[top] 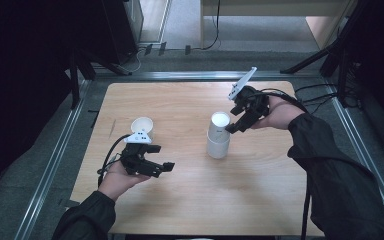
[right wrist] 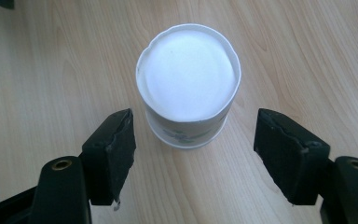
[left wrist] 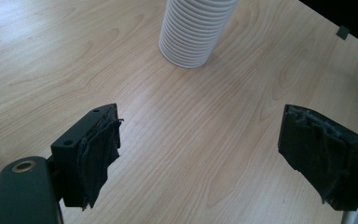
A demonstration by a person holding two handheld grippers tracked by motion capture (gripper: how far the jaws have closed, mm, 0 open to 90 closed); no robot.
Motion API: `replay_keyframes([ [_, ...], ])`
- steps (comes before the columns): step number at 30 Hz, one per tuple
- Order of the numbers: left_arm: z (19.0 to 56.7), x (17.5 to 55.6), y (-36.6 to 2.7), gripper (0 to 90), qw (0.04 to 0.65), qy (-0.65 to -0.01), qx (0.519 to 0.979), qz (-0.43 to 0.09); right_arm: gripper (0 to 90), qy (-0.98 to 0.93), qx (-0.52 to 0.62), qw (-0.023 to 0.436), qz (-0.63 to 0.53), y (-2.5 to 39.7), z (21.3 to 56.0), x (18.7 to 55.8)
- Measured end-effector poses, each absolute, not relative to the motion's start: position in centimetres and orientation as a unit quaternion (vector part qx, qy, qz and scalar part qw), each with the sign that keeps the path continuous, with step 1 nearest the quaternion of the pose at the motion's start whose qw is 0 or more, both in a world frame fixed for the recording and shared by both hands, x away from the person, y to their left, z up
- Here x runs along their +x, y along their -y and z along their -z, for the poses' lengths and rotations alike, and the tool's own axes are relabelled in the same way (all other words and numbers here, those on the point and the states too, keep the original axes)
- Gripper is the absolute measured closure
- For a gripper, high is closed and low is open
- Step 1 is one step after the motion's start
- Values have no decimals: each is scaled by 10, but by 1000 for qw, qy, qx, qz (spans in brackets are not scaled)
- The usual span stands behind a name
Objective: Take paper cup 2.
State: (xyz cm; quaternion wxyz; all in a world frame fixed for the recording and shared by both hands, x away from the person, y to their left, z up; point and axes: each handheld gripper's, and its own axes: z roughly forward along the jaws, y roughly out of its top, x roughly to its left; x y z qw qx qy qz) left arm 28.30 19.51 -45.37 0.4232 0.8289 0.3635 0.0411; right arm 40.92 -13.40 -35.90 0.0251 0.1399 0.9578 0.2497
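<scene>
Hovering just above and to the right of the cup stack (top: 218, 136), the right gripper (top: 234, 127) has its jaws spread wide and grasps nothing. In the right gripper view the stack (right wrist: 189, 84) sits between the two jaws, a little farther off than their pads, so the top cup's upturned bottom faces the camera. That framing reads as a lineup for pinching the top cup by its sides; the jaws are wide enough to pass around it, and they do not touch it yet.

The stack stands inverted near the middle of the table (top: 190, 200), rims down, which is why it looks ribbed in the left gripper view (left wrist: 191, 32): each rim shows as a ring. Standing this way, the top cup can probably be lifted straight off.

The left gripper (top: 161, 169) rests low at the near left of the table, jaws also apart and empty, pointing right toward the stack but well clear of it. My guess is that it waits there either to steady the lower cups or to receive the one pulled free.

A single cup (top: 142, 126) lies just beyond the left gripper, tipped so its mouth faces up and toward the camera; it is apart from the stack, at the left. It seems placed as a cup already separated, though that is only a reading of where it lies.

The risk ahead is that several nested cups come up together if the pinch lands too low.
</scene>
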Motion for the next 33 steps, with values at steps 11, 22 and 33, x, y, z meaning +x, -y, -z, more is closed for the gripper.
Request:
replay_keyframes([
  [11, 455, 284, -195, 131, 422, -363, 830, -31, 298, -975, 110, 14, -191, 104, 363, 417],
  [22, 454, 285, -201, 131, 424, -367, 827, -31, 309, -983, 94, -2, -155, 82, 366, 425],
  [33, 454, 284, -200, 131, 424, -364, 829, -31, 324, -986, 88, -9, -139, 75, 368, 430],
])
